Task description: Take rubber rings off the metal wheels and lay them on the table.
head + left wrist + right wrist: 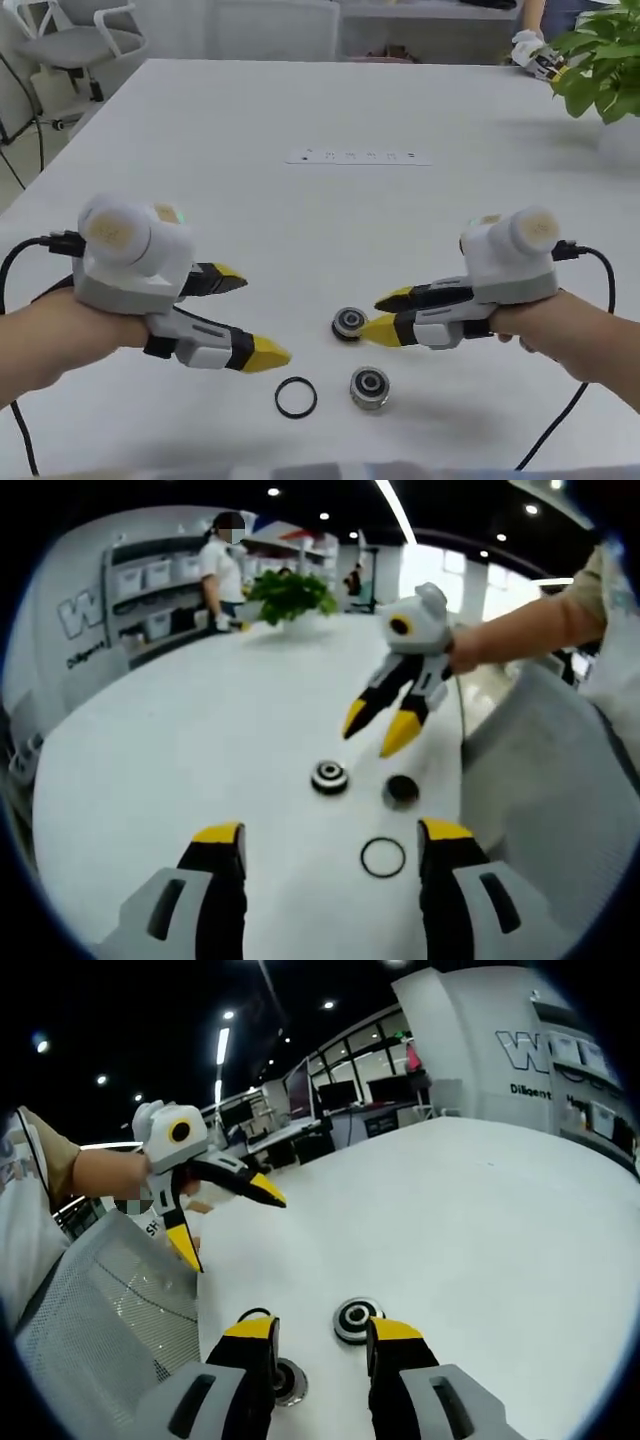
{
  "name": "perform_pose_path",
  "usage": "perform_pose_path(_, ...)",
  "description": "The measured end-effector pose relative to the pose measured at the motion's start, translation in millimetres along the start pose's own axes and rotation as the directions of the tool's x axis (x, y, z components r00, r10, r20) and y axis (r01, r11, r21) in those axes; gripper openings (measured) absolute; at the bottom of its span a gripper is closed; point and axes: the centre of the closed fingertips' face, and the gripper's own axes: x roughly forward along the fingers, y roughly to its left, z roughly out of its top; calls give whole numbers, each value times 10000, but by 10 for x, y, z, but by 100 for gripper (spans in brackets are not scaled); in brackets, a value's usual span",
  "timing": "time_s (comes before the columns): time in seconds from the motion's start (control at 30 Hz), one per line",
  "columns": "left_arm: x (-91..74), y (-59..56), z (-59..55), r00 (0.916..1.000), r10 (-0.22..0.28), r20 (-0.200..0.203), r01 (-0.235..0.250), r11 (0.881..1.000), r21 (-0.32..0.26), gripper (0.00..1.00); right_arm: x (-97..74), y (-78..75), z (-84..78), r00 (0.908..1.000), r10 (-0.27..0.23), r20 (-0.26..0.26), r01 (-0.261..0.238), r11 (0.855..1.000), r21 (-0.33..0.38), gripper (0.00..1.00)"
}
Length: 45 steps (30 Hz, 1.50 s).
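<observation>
Two small metal wheels lie on the white table (300, 220). One wheel (350, 322) (329, 777) (358, 1318) has a dark outer band and sits just ahead of my right gripper (378, 315) (322, 1329), whose jaws are open with nothing between them. The other wheel (369, 387) (401, 790) (288, 1380) looks bare and silvery. A loose black rubber ring (296, 397) (383, 857) lies flat beside it. My left gripper (250, 313) (332, 832) is wide open and holds nothing, a little left of the ring.
A white socket strip (358, 157) lies at mid table. A green plant (600, 60) (290, 592) stands at the far right corner, with a person's gloved hand (535, 55) near it. An office chair (80, 45) stands beyond the far left edge. Cables trail from both grippers.
</observation>
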Motion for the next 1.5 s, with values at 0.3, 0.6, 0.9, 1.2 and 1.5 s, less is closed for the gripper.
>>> perform_pose_path(0.3, 201, 47, 24, 9999, -68, -102, 67, 10000, -19, 69, -17, -137, -104, 9991, -411, -119, 409, 9990, -156, 37)
perform_pose_path(0.6, 406, 71, 53, 9996, -231, -136, 233, 9996, 152, 65, 70, -241, -180, 9980, -570, -267, 562, 9979, -307, 39)
perform_pose_path(0.9, 594, 58, 60, 9987, -483, -186, 488, 9983, 326, 60, 165, -254, -222, 9978, -481, -464, 455, 9974, -560, 40)
perform_pose_path(1.2, 753, 60, 86, 9978, -637, -179, 644, 9970, 433, 54, 196, -284, -217, 9984, -421, -381, 398, 9974, -595, 39)
perform_pose_path(1.5, 907, -2, 108, 9953, -913, -314, 933, 9934, 662, 43, 213, -269, -224, 9987, -316, -397, 292, 9977, -617, 39)
